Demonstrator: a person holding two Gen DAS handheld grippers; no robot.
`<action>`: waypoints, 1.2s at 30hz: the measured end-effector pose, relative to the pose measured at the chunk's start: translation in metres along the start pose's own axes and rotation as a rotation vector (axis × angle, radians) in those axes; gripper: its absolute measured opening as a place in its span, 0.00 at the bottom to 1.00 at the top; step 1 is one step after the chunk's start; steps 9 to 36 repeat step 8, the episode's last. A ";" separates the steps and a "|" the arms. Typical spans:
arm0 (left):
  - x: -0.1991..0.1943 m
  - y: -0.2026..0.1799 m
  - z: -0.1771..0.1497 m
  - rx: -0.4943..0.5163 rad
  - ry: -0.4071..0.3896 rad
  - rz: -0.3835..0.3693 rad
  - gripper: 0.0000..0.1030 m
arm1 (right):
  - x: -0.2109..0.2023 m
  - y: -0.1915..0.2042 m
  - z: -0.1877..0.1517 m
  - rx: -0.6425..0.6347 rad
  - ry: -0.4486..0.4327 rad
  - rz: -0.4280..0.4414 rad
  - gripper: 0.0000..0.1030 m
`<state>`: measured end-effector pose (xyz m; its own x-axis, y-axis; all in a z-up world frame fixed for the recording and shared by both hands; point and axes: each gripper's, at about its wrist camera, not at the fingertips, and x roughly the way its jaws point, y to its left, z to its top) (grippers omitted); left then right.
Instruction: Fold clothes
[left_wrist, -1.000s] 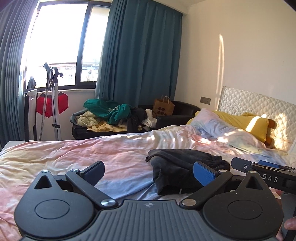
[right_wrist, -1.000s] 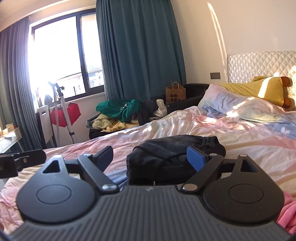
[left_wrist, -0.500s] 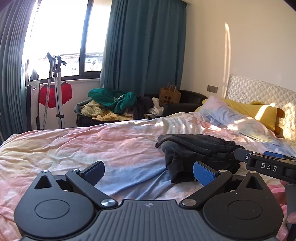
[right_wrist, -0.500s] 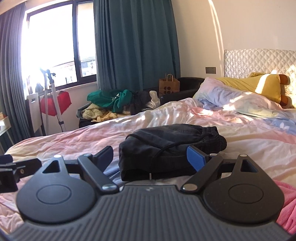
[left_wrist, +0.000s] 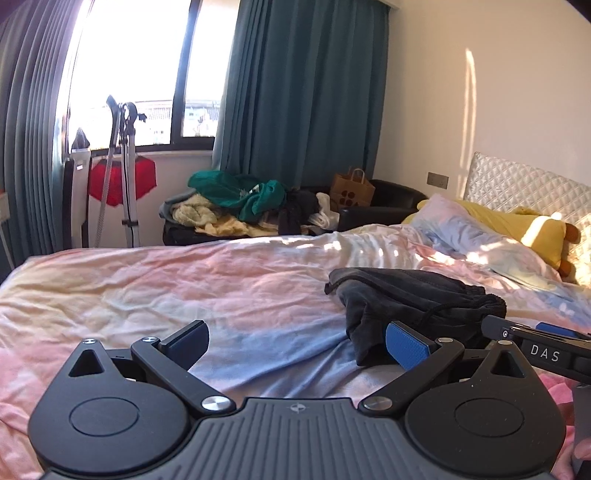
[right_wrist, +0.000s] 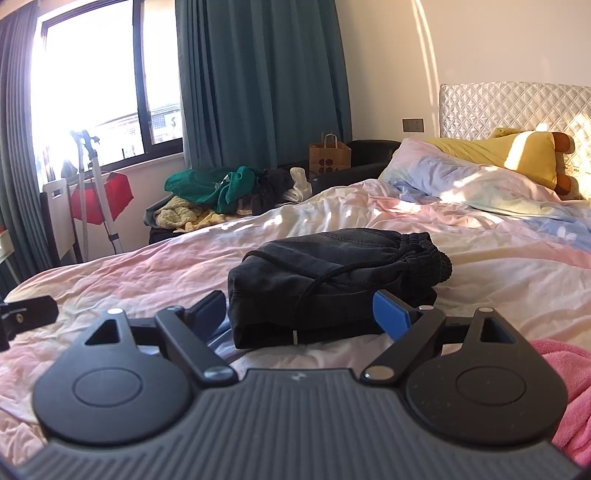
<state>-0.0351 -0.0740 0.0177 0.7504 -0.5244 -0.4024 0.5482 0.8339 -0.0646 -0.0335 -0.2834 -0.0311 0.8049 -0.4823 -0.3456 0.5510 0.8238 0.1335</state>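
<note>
The pink towel is cut off at the picture's edge. The right gripper's blue pad covers one corner of the black shorts. The clothes pile is too jumbled to sort out.

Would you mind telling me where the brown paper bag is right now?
In both wrist views the brown paper bag stands on the black sofa beyond the bed, against the teal curtain, right of the clothes pile.
</note>
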 end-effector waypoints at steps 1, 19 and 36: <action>0.001 0.000 -0.001 0.003 0.000 0.006 1.00 | 0.000 0.000 0.000 -0.003 -0.001 -0.002 0.86; -0.003 0.000 -0.001 -0.001 -0.004 0.005 1.00 | -0.001 0.003 0.000 -0.020 0.000 -0.010 0.86; -0.003 0.000 -0.001 -0.001 -0.004 0.005 1.00 | -0.001 0.003 0.000 -0.020 0.000 -0.010 0.86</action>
